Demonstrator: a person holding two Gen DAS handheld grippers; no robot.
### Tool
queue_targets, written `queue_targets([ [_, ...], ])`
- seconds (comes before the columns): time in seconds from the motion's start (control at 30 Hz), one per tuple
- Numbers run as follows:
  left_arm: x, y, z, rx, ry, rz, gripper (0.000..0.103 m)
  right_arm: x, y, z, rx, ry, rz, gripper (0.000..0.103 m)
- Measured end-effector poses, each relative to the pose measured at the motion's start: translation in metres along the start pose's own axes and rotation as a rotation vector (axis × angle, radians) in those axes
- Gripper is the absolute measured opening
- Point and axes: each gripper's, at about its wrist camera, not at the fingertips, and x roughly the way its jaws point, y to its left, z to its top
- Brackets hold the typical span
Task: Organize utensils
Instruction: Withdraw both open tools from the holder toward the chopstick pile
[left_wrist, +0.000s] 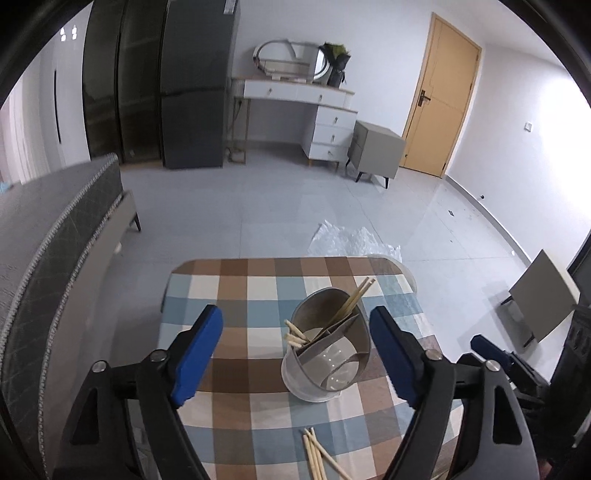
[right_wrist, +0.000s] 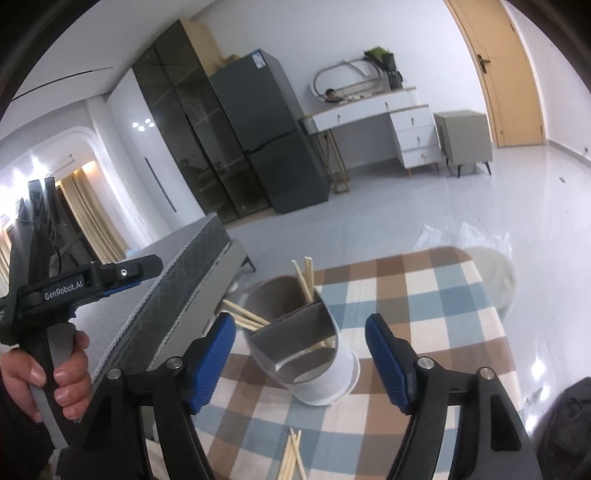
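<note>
On the checked surface (left_wrist: 236, 291) the holder (left_wrist: 325, 354) stands between our released, empty left tongs (left_wrist: 295, 354) and right tongs (right_wrist: 300, 363); loose chopsticks (left_wrist: 317, 454) lie near us. A careless reach could topple it.

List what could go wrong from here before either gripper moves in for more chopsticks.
The utensil holder already carries chopsticks leaning out over its rim; a passing finger could snag them and perhaps tip it. The loose chopsticks lie bunched and crossed near the table's near edge, so a pinch may lift several or roll some off.
</note>
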Motion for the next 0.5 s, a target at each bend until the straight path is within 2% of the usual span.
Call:
queue_targets([
  [0.23,-0.023,-0.002,-0.013,0.025,-0.044,0.039,0.084,-0.030,0.018,-0.012,-0.041,-0.030,0.008,0.074],
  [0.5,-0.036,0.000,-0.040,0.003,-0.083,0.056,0.085,-0.043,0.029,-0.036,-0.060,-0.023,-0.006,0.083],
])
